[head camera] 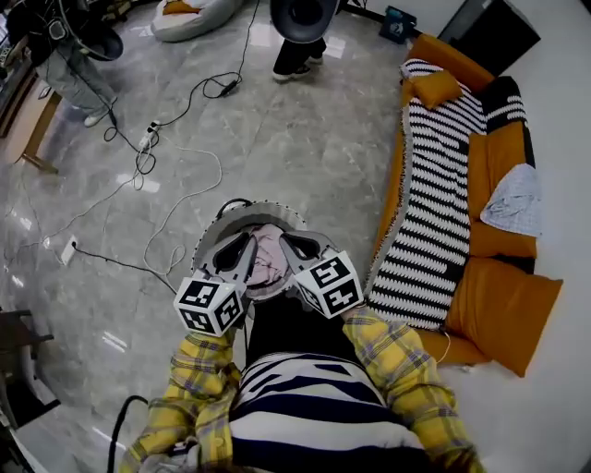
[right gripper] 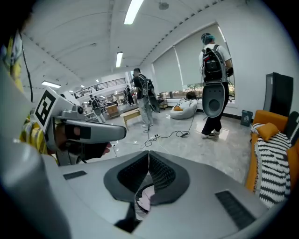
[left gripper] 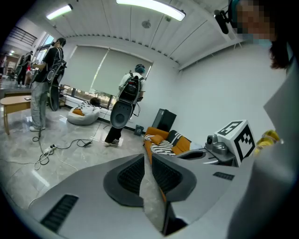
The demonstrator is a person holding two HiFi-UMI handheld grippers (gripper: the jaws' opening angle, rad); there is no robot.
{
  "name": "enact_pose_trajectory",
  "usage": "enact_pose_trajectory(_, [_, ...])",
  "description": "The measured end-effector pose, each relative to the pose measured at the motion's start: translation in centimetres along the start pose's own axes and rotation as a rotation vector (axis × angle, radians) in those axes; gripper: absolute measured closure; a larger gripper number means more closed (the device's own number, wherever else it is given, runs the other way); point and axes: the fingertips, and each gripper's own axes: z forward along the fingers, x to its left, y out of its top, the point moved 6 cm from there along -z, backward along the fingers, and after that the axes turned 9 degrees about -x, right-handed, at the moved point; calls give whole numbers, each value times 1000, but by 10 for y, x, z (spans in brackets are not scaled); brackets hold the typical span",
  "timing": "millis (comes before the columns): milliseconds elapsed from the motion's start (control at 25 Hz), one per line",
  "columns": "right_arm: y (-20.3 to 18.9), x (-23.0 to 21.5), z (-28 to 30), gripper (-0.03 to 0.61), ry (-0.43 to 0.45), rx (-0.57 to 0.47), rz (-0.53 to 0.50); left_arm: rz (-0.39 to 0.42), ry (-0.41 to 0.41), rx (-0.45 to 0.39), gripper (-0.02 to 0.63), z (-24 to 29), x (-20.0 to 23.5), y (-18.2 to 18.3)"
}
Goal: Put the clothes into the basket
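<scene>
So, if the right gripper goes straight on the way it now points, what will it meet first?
Most likely the pinkish clothes in the basket: the right gripper points down over them. Depth is unclear, so it might instead reach the basket's far rim.

You have bright, even light from ceiling strip lamps (left gripper: 149, 8) at twelve o'clock in the left gripper view. The glossy floor (head camera: 295, 139) carries pale glare patches, and shadows are soft. Both gripper views bow strongly toward dark rims. The left tool (left gripper: 148, 158) looks soft near the lens.
</scene>
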Motion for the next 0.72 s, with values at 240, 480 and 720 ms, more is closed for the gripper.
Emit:
enact_pose_trajectory(240, [-1, -47, -48, 552, -155, -83, 108, 44, -178, 61, 552, 58, -54, -2])
enact_pose_trajectory(480, [-9, -112, -125, 552, -333, -199, 252, 97, -370, 114, 553, 110, -132, -5])
enact_pose_trajectory(720, [-35, -167, -221, 553, -592, -281, 357, 150, -573, 189, 553, 160, -208, -21])
